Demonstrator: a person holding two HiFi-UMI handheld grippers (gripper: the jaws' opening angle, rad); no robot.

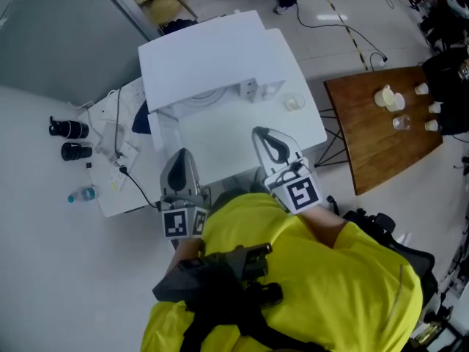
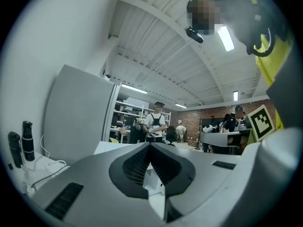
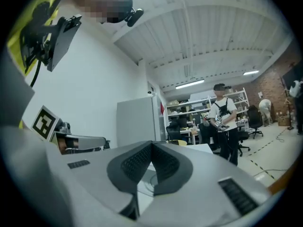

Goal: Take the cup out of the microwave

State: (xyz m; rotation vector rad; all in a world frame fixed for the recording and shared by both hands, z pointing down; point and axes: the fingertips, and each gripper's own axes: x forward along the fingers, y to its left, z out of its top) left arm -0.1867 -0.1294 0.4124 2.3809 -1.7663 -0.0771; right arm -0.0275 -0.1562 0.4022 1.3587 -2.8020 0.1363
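L gripper (image 1: 183, 152) & R gripper (image 1: 258, 131) are held level on the near side of the microwave (image 1: 205, 61), above the white table (image 1: 220, 149). Both have jaws closed tip to tip, nothing btwn them. The cup (image 1: 294, 103) stands on that table just right of the microwave, outside it. A brown table (image 1: 366, 145) w/ small cups (image 1: 388, 98) sits well right of the microwave.

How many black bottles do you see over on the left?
2. The upper black bottle and the lower black bottle are close together at the far left of the head view. The person's body blocks the area below, so more could be hidden.
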